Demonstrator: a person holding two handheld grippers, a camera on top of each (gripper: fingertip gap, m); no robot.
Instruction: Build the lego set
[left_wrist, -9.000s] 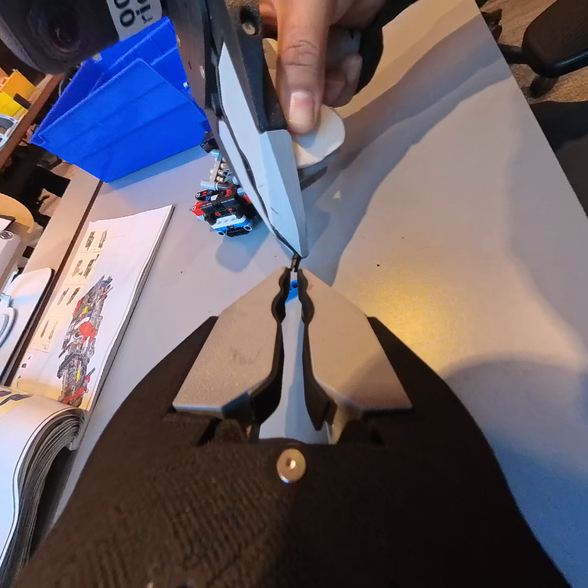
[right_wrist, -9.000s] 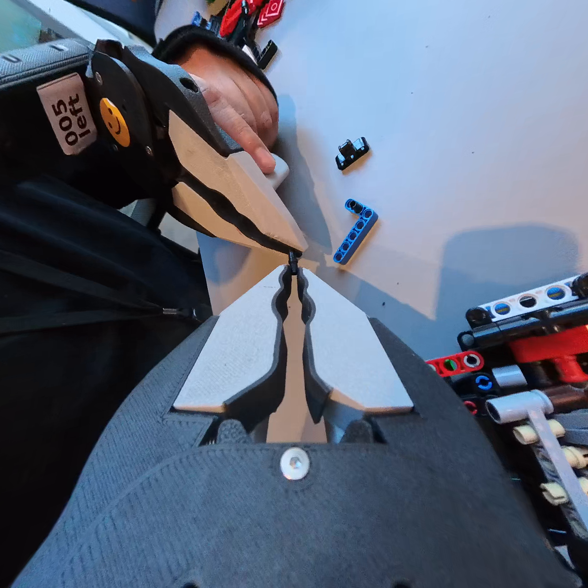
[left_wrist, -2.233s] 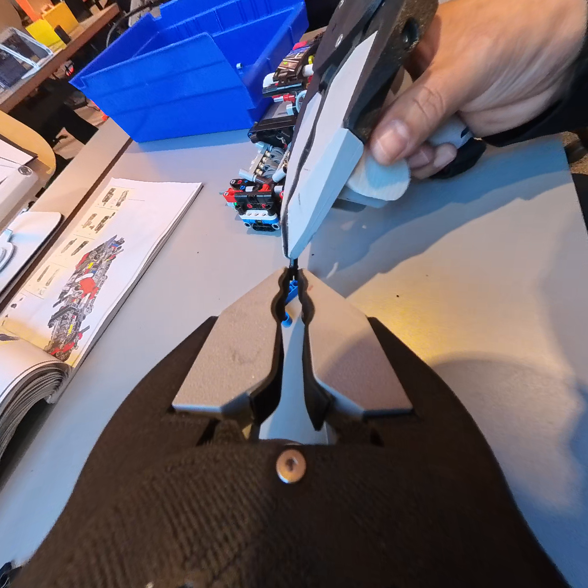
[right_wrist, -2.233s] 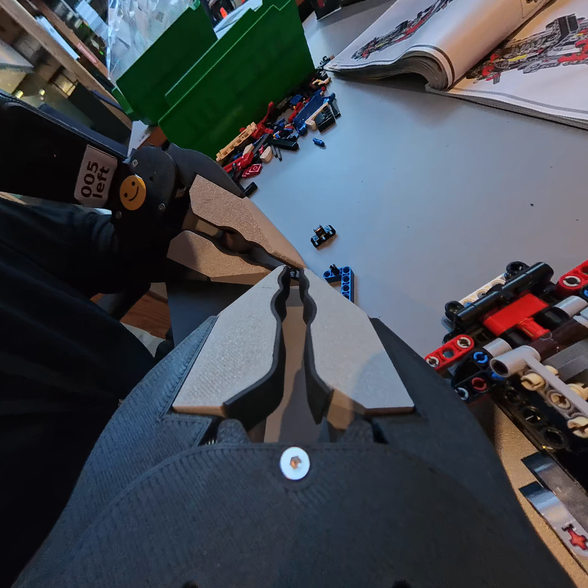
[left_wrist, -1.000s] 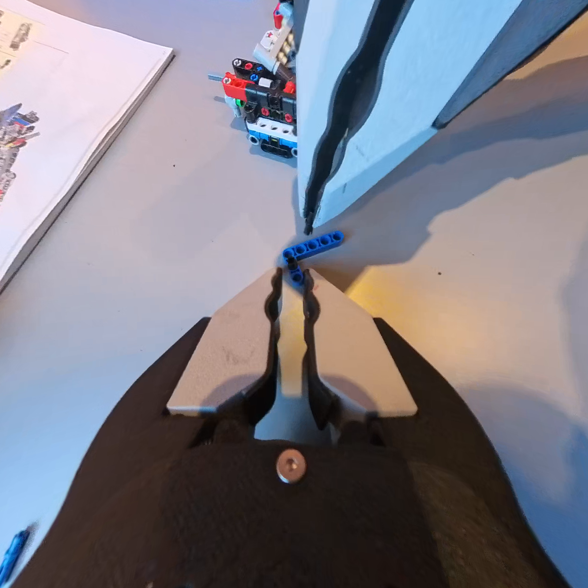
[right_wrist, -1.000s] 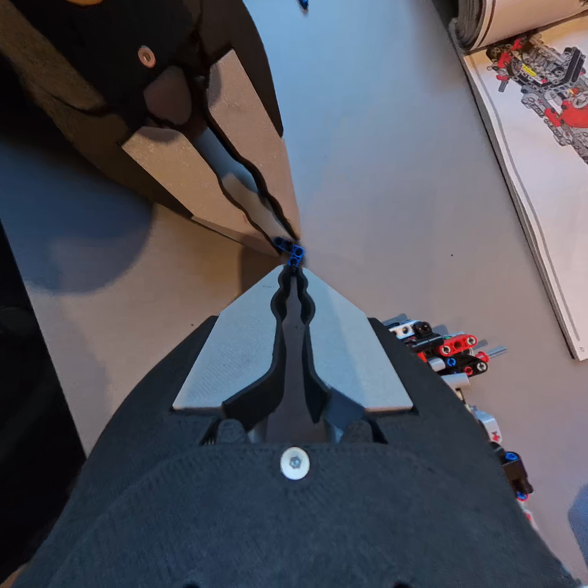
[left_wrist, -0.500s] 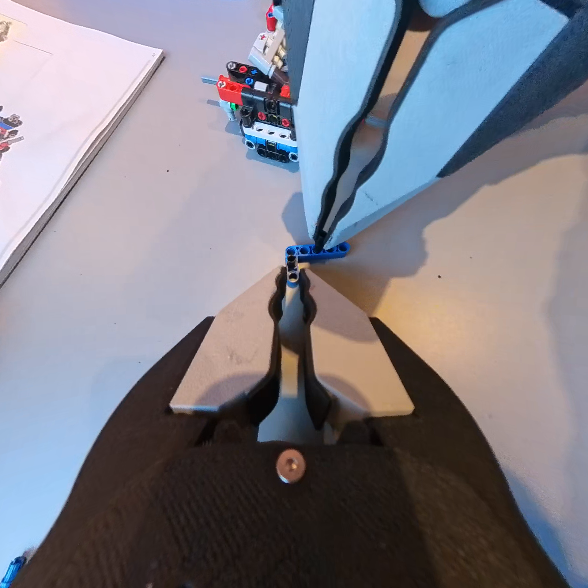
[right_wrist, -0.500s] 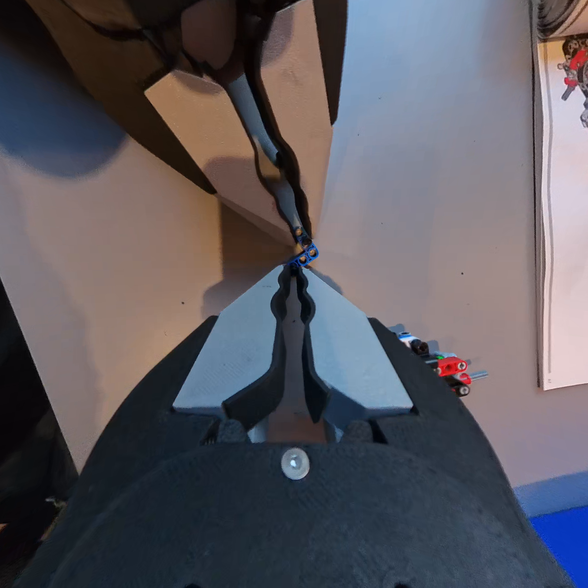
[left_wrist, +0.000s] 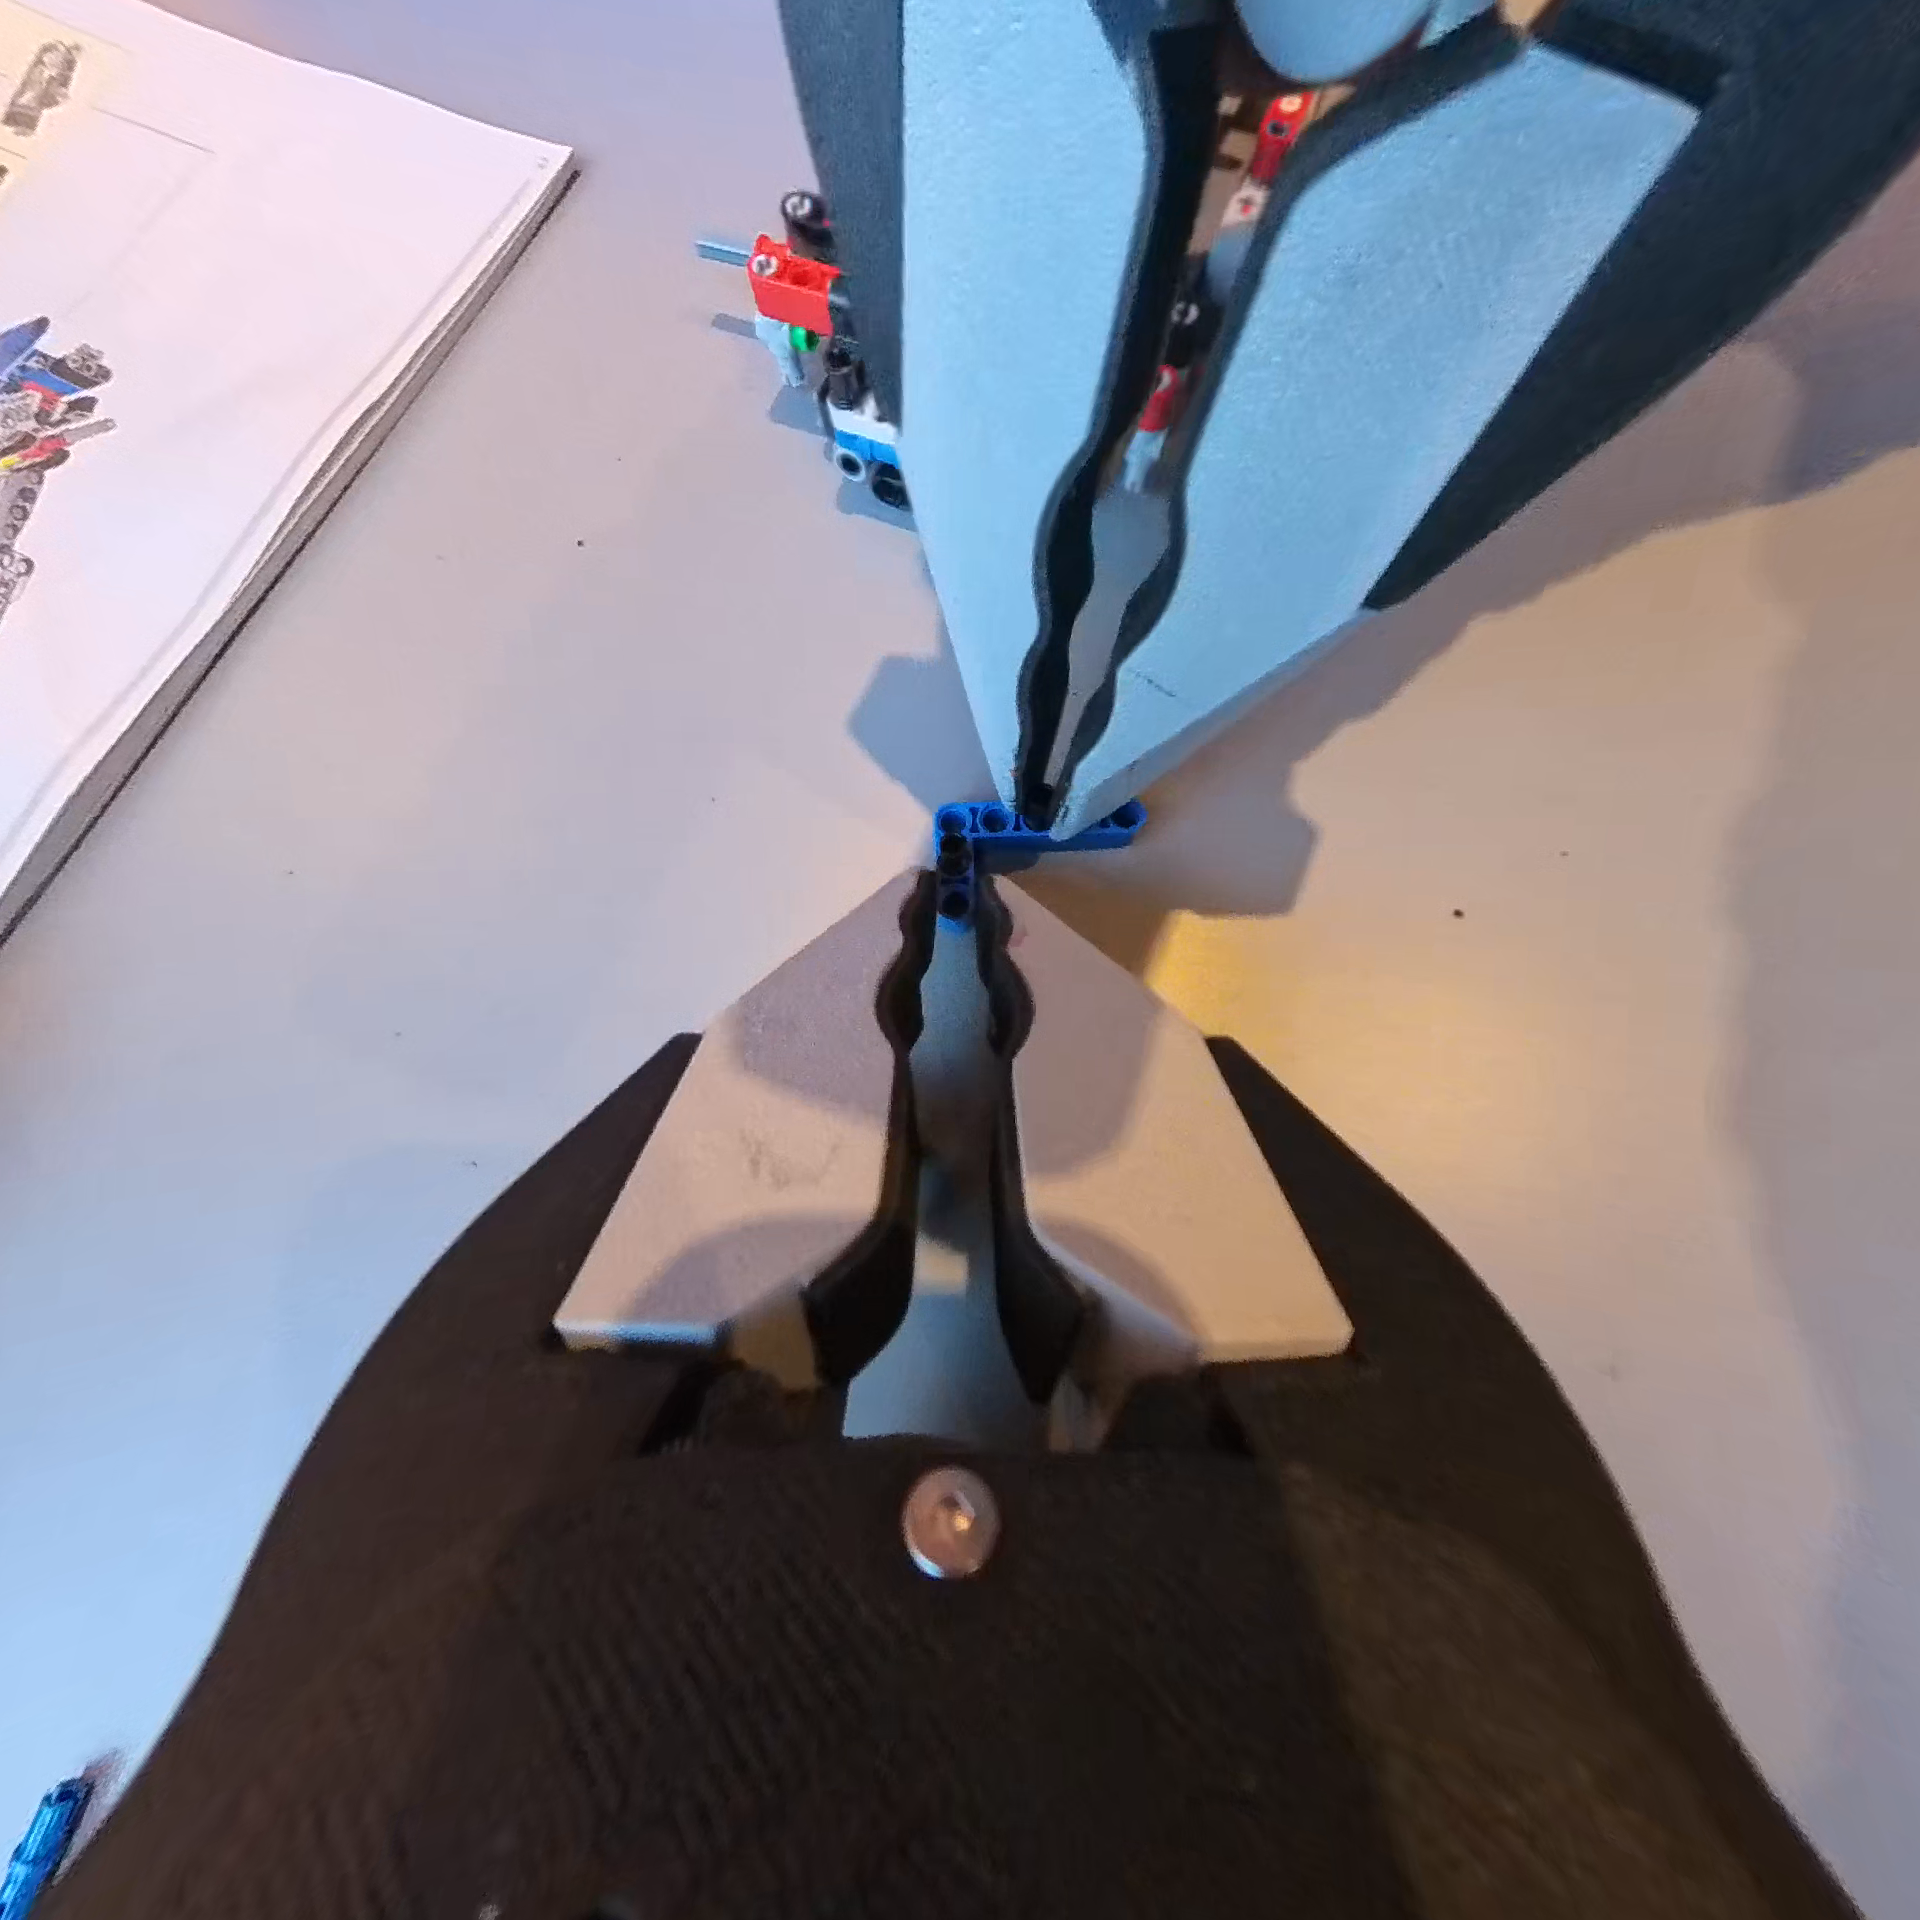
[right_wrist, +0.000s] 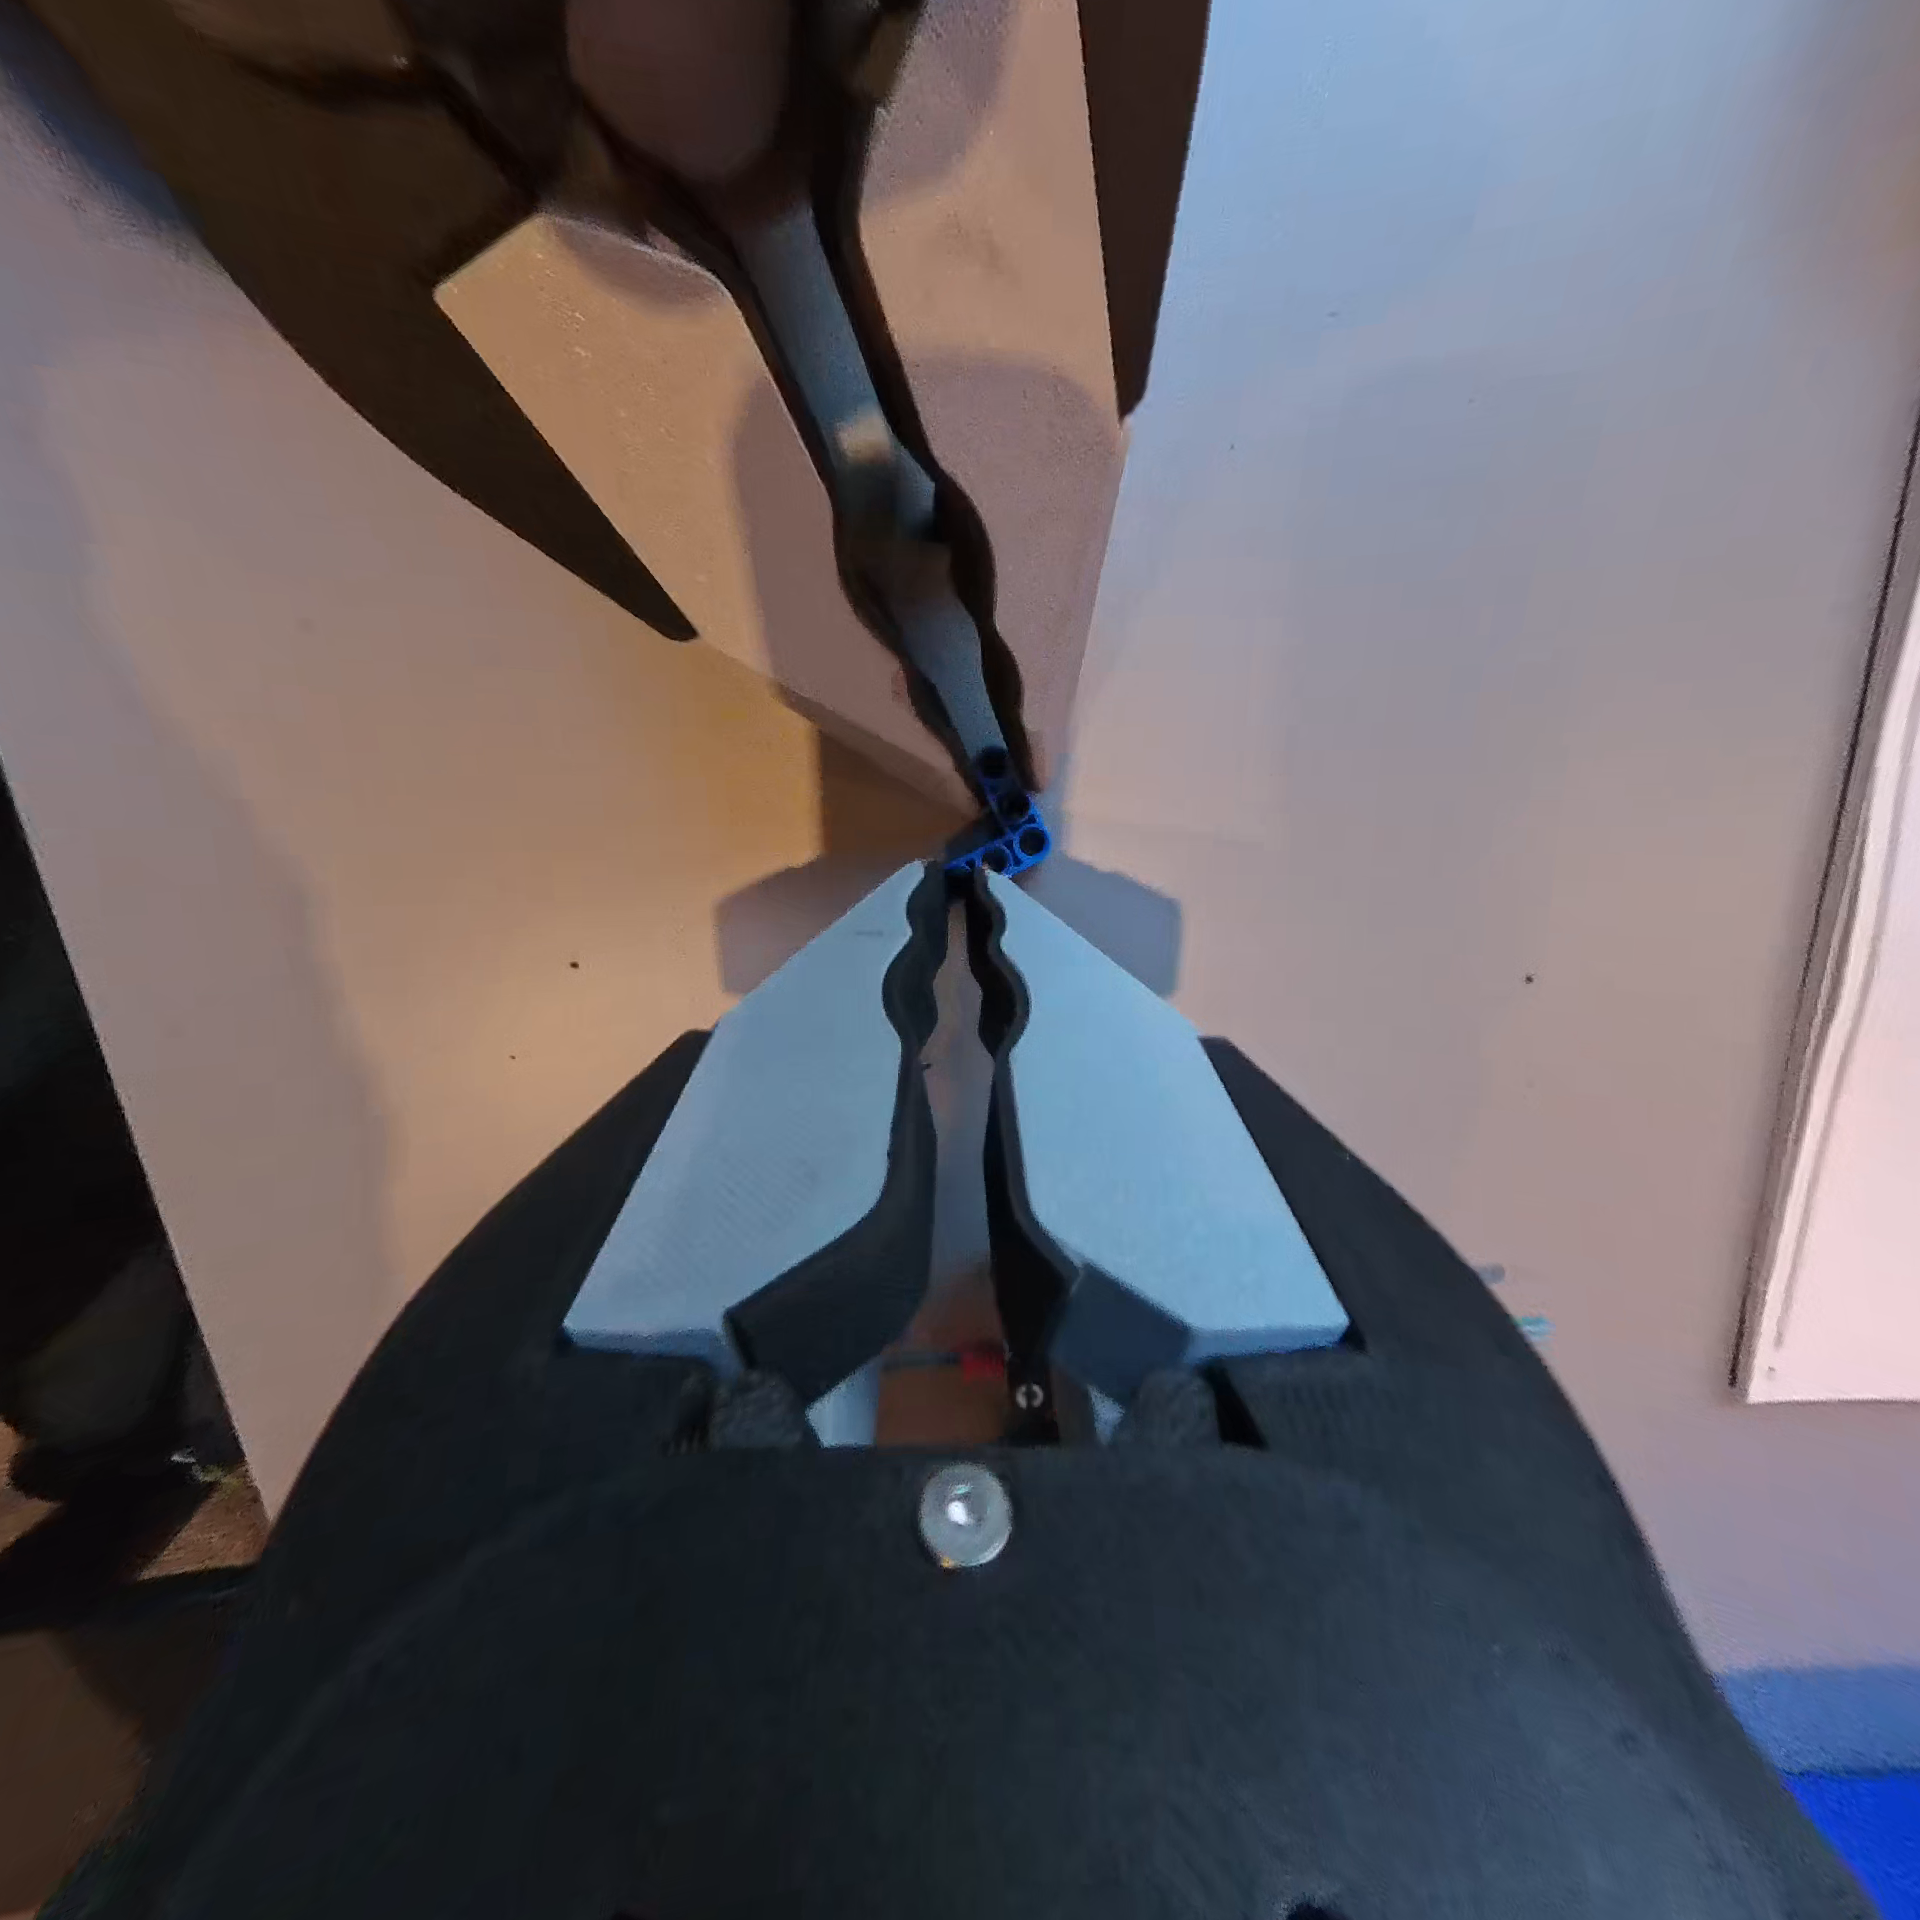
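Note:
A blue L-shaped beam (left_wrist: 1091, 823) hangs just above the grey table (left_wrist: 468, 831). My left gripper (left_wrist: 957, 896) is shut on the beam's short arm. My right gripper (left_wrist: 1039, 802) comes down from the top of the left wrist view. It is shut on a small black pin, and its tips press on the middle of the beam's long arm. In the right wrist view the beam (right_wrist: 1023, 836) sits between my right gripper (right_wrist: 961, 881) below and my left gripper (right_wrist: 1003, 767) above. The pin is mostly hidden by the fingertips.
An open instruction booklet (left_wrist: 208, 364) lies at the left. It also shows at the right edge of the right wrist view (right_wrist: 1849, 1039). A partly built red, black and white model (left_wrist: 821, 312) stands behind the right gripper. A loose blue piece (left_wrist: 47, 1860) lies at the bottom left. Less than 4 cm separates the two grippers' tips.
Both grippers have tipped steeper over the table. The beam has turned so that its long arm lies crosswise. The right gripper's tips have moved onto that arm.

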